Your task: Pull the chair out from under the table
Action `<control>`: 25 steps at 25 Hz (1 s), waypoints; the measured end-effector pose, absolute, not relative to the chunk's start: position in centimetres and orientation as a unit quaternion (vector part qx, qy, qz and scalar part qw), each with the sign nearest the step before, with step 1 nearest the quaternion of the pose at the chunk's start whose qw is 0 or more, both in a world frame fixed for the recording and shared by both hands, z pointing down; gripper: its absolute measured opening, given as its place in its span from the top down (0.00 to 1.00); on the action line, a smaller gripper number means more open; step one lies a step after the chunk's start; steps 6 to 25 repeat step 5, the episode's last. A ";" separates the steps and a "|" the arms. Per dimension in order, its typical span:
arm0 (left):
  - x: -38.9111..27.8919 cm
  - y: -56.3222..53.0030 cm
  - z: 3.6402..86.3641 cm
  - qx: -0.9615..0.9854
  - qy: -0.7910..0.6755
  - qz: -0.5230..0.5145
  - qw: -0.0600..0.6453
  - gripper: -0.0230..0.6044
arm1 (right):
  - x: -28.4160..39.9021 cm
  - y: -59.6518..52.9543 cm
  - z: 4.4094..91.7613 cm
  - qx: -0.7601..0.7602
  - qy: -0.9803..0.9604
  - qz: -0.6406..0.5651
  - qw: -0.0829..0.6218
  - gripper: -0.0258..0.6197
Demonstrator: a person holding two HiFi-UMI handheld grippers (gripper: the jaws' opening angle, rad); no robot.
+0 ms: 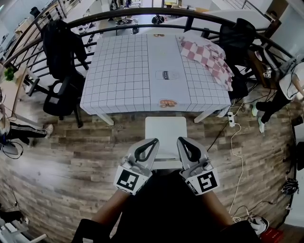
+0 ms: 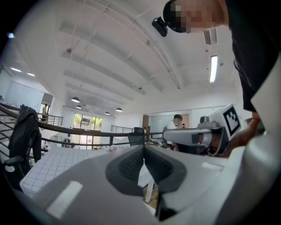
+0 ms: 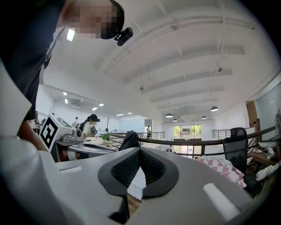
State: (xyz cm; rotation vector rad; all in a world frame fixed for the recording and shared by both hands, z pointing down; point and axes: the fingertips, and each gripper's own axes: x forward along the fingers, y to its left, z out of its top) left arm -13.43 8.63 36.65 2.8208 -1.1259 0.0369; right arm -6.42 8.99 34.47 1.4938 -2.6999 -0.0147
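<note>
The white chair [image 1: 165, 133] stands on the wood floor with its seat just in front of the table [image 1: 118, 71], which wears a white grid-pattern cloth. My left gripper [image 1: 155, 141] and right gripper [image 1: 181, 140] hover side by side over the seat's near edge and point towards the table. Both are shut with nothing between the fingers. In the left gripper view the left gripper [image 2: 144, 147] has its dark pads meeting, and the table [image 2: 52, 165] lies beyond. The right gripper [image 3: 139, 149] looks the same in its own view, level and closed.
A red-and-white checked cloth [image 1: 209, 59] lies on the table's right side. Black office chairs stand at the left [image 1: 61, 71] and the right [image 1: 237, 47]. A dark railing [image 1: 142, 14] runs behind the table. A power strip with cables [image 1: 232, 118] lies on the floor at the right, near a person [image 1: 285, 85].
</note>
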 end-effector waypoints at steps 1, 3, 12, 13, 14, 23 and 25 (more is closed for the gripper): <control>-13.5 8.6 36.7 0.927 -0.370 0.012 0.052 0.95 | -6.5 9.0 34.5 0.484 -0.874 -0.005 0.028 0.96; -13.6 8.6 36.6 0.927 -0.370 0.012 0.054 0.95 | -6.5 9.0 34.4 0.485 -0.874 -0.005 0.030 0.96; -13.7 8.7 36.6 0.927 -0.370 0.012 0.055 0.95 | -6.5 9.0 34.4 0.486 -0.873 -0.006 0.032 0.96; -13.7 8.7 36.6 0.927 -0.370 0.012 0.055 0.95 | -6.5 9.0 34.4 0.486 -0.873 -0.006 0.032 0.96; -13.7 8.7 36.6 0.927 -0.370 0.012 0.055 0.95 | -6.5 9.0 34.4 0.486 -0.873 -0.006 0.032 0.96; -13.7 8.7 36.6 0.927 -0.370 0.012 0.055 0.95 | -6.5 9.0 34.4 0.486 -0.873 -0.006 0.032 0.96; -13.7 8.7 36.6 0.927 -0.370 0.012 0.055 0.95 | -6.5 9.0 34.4 0.486 -0.873 -0.006 0.032 0.96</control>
